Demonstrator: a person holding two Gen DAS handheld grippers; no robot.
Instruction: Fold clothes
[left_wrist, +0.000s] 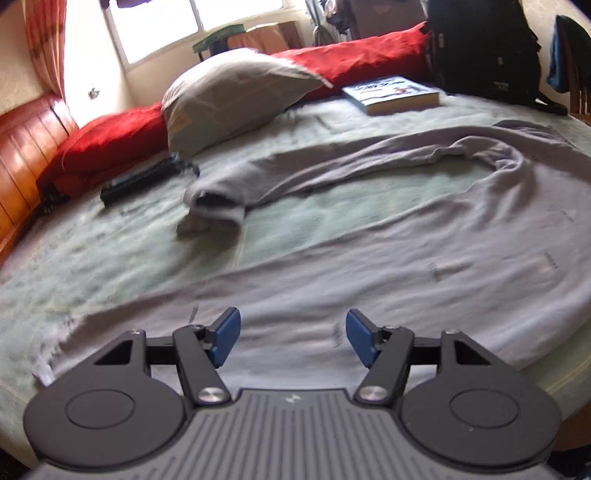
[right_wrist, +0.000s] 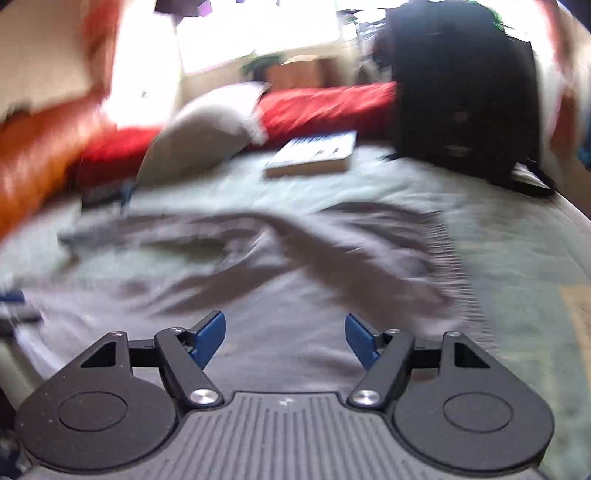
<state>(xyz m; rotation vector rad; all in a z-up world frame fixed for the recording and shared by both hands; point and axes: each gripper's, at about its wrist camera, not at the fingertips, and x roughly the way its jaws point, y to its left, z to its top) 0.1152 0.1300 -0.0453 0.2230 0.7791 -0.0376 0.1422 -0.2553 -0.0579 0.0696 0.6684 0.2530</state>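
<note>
Surface: bed (left_wrist: 122, 251) with a pale green blanket, fuzzy texture. A grey sweater (left_wrist: 424, 251) lies spread flat across it; one sleeve (left_wrist: 295, 173) trails toward the headboard side, cuff folded over.

Left gripper (left_wrist: 291, 341): jaws wide apart, nothing between the blue pads (left_wrist: 225, 339), hovering just above the sweater's near edge.

Right gripper (right_wrist: 284, 341): jaws likewise wide apart, empty, over the sweater (right_wrist: 280, 280). Right view is motion-blurred; creases in the cloth are visible, finer detail not.

Room: grey pillow (left_wrist: 229, 99) leans on red bedding (left_wrist: 351, 55) along the far side. A book (left_wrist: 391, 94) lies flat near a black backpack (left_wrist: 484, 51) standing on the bed. A black, oblong object (left_wrist: 140, 181) lies beside the pillow; identity unclear. Orange wooden headboard (left_wrist: 26, 147) at left, bright window (left_wrist: 199, 22) behind, orange curtain (left_wrist: 44, 40) beside it.
</note>
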